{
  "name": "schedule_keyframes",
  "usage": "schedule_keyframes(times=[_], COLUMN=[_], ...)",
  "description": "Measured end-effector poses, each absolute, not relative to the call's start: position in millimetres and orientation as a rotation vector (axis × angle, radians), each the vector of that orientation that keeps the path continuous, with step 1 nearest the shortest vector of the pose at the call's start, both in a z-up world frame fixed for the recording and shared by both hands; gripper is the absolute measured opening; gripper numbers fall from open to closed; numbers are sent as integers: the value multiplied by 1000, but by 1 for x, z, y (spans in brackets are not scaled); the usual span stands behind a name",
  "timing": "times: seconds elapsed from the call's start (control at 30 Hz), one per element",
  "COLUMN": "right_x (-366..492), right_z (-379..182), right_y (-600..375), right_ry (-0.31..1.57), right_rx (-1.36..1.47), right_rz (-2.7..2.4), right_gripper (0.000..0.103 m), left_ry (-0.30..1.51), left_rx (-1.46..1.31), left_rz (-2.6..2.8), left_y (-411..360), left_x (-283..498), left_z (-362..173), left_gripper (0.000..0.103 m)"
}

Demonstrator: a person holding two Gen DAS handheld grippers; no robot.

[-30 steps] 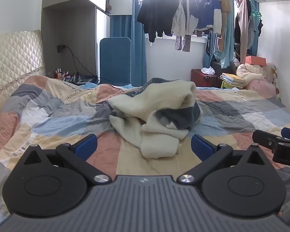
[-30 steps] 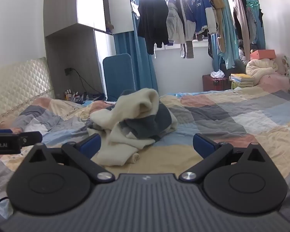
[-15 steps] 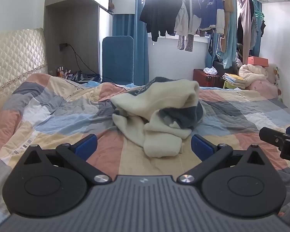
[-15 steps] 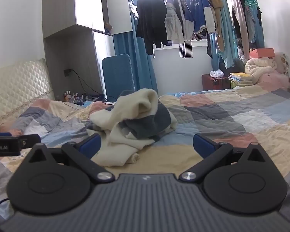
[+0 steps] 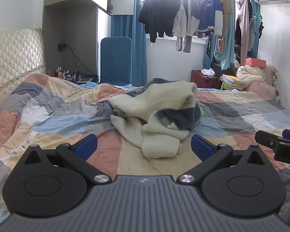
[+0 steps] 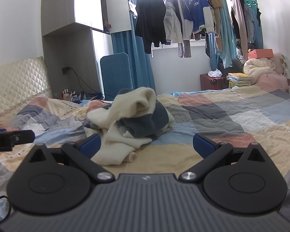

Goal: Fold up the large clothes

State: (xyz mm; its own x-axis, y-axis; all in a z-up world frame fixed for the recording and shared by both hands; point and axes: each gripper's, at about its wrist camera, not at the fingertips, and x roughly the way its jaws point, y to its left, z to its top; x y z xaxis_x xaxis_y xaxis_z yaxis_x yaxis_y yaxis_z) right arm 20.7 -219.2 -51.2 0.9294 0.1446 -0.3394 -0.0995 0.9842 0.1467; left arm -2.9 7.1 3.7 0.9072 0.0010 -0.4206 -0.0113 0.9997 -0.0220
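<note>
**Crumpled sweater awaits its first fold**

A patchwork quilt (image 5: 48,119) in peach, grey, blue and cream squares covers the bed and fills both wrist views, with a quilted headboard (image 5: 13,54) at the left and a rail of hanging clothes (image 5: 183,19) against the bright window beyond. At the middle of the quilt lies the task's garment, a cream-and-grey sweater (image 5: 156,112), heaped in a loose mound with one thick cream sleeve or hem trailing toward the cameras; from the right wrist the same mound sits left of centre (image 6: 133,123). Nothing holds it. The left gripper (image 5: 143,147) hovers low over the quilt, its blue-padded fingers spread wide to either side of the trailing cream end, apart from the cloth. The right gripper (image 6: 146,145) is likewise spread and empty, its left pad close beside the sweater's near edge, though contact cannot be confirmed from this angle. Each tool's tip shows at the margin of the other's view. Judged from the heap, folding proper has not begun: the step in hand appears to be the approach for a first grasp. The next move likely calls for pinching two separate edges, shoulders or hem, and lifting and spreading the sweater flat before any crease can be made.
</note>
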Motion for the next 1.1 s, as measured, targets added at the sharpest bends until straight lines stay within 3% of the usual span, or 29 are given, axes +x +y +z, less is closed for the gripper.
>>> schedule_keyframes(times=[1.1], right_x=[19], right_z=[-55], right_y=[-216], right_ry=[361], right_rx=[87], right_rz=[98], right_gripper=[103], left_ry=[442], left_rx=[-23], left_rz=[15], left_y=[10], left_x=[-2], left_z=[-3], left_gripper=[103])
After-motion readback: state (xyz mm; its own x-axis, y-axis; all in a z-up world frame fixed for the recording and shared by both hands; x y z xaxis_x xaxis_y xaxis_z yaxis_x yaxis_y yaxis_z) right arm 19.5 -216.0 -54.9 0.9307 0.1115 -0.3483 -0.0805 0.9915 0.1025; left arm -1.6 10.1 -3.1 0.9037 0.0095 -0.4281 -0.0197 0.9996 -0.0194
